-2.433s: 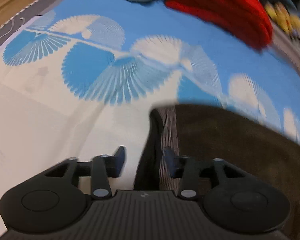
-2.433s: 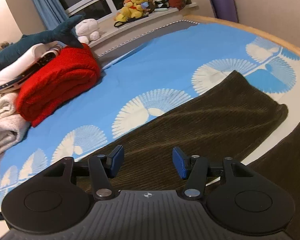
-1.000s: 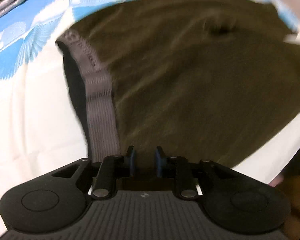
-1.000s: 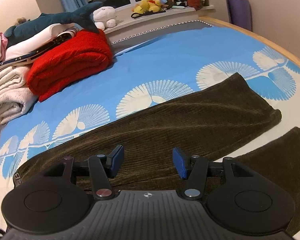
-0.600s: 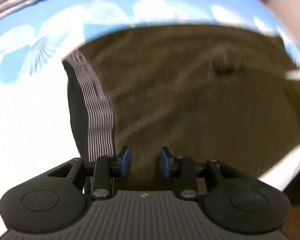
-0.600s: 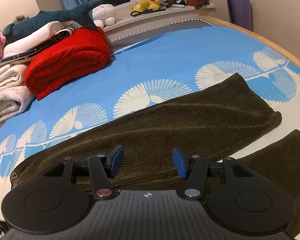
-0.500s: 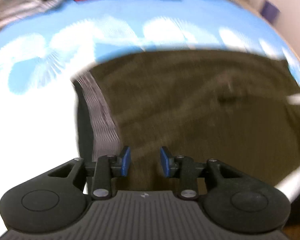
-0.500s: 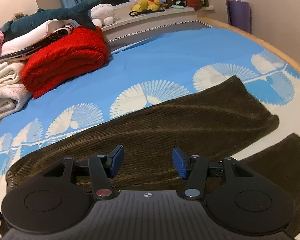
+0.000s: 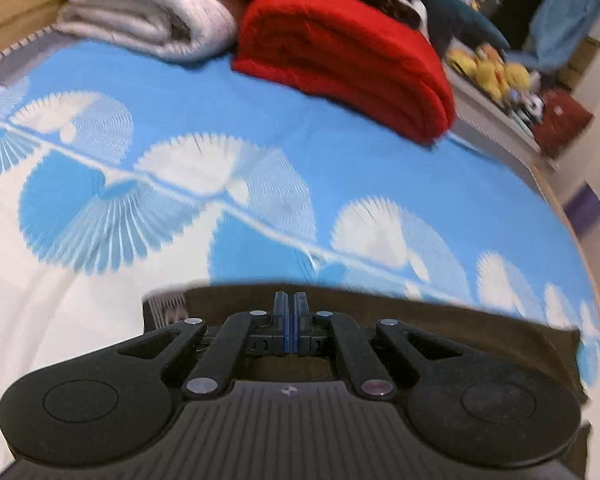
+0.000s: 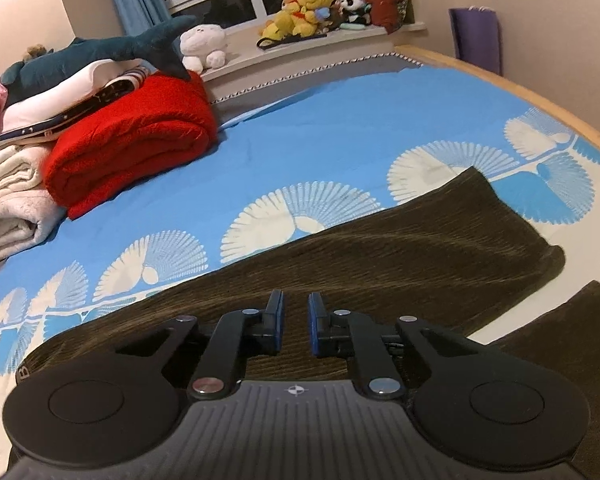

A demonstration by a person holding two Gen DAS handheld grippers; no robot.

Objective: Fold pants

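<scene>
Dark brown corduroy pants (image 10: 400, 248) lie spread on the blue and white bed sheet (image 10: 340, 128), one leg stretching to the right, the other leg's end (image 10: 572, 328) at the lower right. In the left wrist view the pants' waist end (image 9: 440, 320) with its grey waistband (image 9: 166, 306) lies just under my left gripper (image 9: 290, 308), whose blue pads are pressed together; whether cloth is caught between them is hidden. My right gripper (image 10: 295, 320) hovers low over the middle of the pants, its jaws a narrow gap apart, holding nothing.
A folded red blanket (image 10: 132, 136) and folded white blankets (image 10: 8, 200) lie at the far side of the bed, with a stuffed shark (image 10: 100, 52) on top. Plush toys (image 10: 300, 8) sit on the windowsill. The bed's wooden edge (image 10: 540, 96) runs along the right.
My left gripper has shut and tilted up from looking down on the pants to looking across the bed. My right gripper's jaws have narrowed from wide open to a small gap.
</scene>
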